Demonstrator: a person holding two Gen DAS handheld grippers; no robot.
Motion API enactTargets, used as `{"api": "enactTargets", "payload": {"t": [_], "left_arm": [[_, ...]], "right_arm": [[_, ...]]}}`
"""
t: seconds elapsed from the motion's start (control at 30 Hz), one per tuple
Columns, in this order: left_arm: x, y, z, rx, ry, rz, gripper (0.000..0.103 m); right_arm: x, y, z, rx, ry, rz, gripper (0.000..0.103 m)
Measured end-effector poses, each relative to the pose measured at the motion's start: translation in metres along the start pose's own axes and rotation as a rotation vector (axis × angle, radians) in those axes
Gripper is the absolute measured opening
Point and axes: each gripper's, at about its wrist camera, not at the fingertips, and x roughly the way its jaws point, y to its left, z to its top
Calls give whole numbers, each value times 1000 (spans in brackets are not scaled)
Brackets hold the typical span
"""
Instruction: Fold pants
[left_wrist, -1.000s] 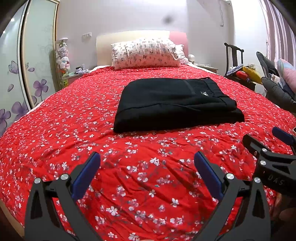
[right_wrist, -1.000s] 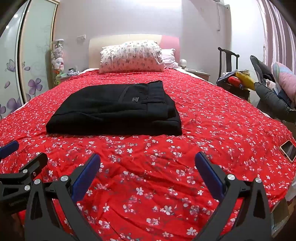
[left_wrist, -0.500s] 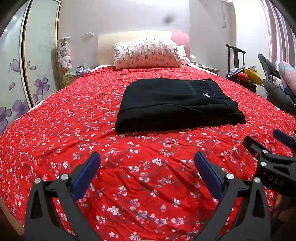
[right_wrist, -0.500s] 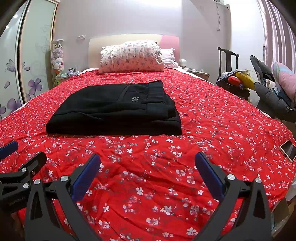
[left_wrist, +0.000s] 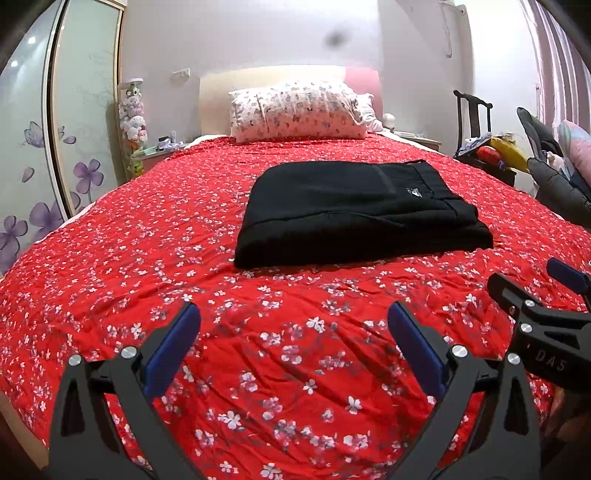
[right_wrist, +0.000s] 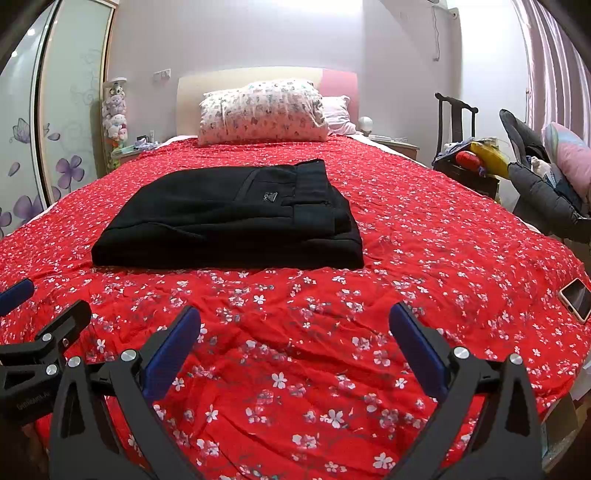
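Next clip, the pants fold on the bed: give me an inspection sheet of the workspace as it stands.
Surface: red floral bedspread, wrinkled near the foot.
Job's things: black pants folded into a compact rectangle mid-bed, logo up, touching neither tool.
Clutter: phone at the bed's right edge.
Grippers: left tool and right tool both open, empty, hovering over the foot of the bed.
Cables: nothing seen on the bed.
Surroundings: patterned pillow at the headboard, wardrobe door on the left, laden chair on the right.
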Motion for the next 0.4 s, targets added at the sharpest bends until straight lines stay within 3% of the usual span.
{"api": "enactTargets", "payload": {"t": [0.4], "left_arm": [[1, 0, 1, -2, 10, 2, 101]], "right_arm": [[2, 0, -2, 0, 6, 2, 102]]}}
